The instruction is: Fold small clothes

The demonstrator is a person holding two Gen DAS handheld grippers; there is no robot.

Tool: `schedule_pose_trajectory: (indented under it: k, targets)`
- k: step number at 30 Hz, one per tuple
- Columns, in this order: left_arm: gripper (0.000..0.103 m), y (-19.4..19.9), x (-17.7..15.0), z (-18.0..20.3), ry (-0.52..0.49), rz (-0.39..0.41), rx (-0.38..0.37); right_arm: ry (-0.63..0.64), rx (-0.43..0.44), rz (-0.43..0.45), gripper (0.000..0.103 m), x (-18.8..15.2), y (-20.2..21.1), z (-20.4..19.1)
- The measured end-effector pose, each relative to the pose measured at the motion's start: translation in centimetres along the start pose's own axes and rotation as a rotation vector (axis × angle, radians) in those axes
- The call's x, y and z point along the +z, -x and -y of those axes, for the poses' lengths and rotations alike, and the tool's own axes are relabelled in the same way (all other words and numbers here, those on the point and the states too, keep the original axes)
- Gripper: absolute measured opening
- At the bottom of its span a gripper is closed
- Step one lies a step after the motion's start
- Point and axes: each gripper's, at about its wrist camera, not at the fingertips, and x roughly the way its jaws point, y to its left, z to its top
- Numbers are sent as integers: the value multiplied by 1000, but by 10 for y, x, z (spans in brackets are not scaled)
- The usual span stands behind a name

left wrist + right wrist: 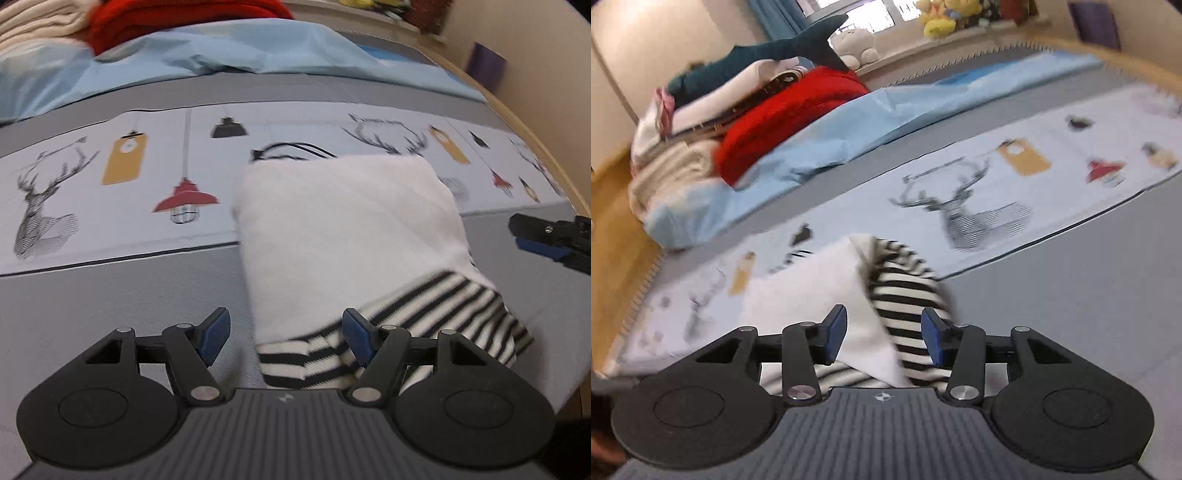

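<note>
Left gripper (284, 338): blue-padded jaws stand wide apart, pads pressing on nothing; the striped hem of the folded garment lies below and between them, the right-hand pad overlapping it in view, contact not determinable. Right gripper (883, 336): jaws parted to a moderate gap, with the garment's white corner and striped band seen between the pads; neither pad visibly clamps the cloth, so nothing appears held. In the left wrist view the right gripper's fingertips show at the far right edge, apart from the garment. Small white garment with black-and-white striped trim (343, 225): folded into a compact block, lying on the grey bedspread with a pale printed band of deer heads and hanging lamps (110, 177), straddling the band's near edge. Farther back: a crumpled light-blue sheet (221, 51), then a red knitted item (783, 122) and cream knitted fabric (668, 173) piled together. Farthest: a dark teal plush shark (783, 46) on that pile; images are motion-blurred.
</note>
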Motion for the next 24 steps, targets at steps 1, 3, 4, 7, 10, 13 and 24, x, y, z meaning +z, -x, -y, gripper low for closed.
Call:
schedule_pose_trajectory:
  k: [1, 3, 4, 7, 10, 13, 24]
  targets:
    - [72, -1, 1, -2, 11, 1, 13, -5, 9, -7, 47, 2, -8, 0]
    - [72, -1, 3, -3, 22, 4, 35, 6, 1, -15, 47, 7, -28, -2]
    - [72, -2, 4, -5, 25, 6, 44, 7, 1, -20, 47, 9, -38, -2]
    - [72, -4, 6, -6, 34, 2, 55, -23, 2, -48, 47, 13, -64, -2]
    - [72, -6, 9, -7, 38, -1, 54, -54, 32, -65, 47, 17, -82, -2]
    - [72, -9, 12, -6, 38, 1, 55, -51, 70, -74, 42, 19, -90, -9]
    - [72, -9, 16, -1, 45, 27, 35, -64, -147, -49, 0, 21, -98, 1]
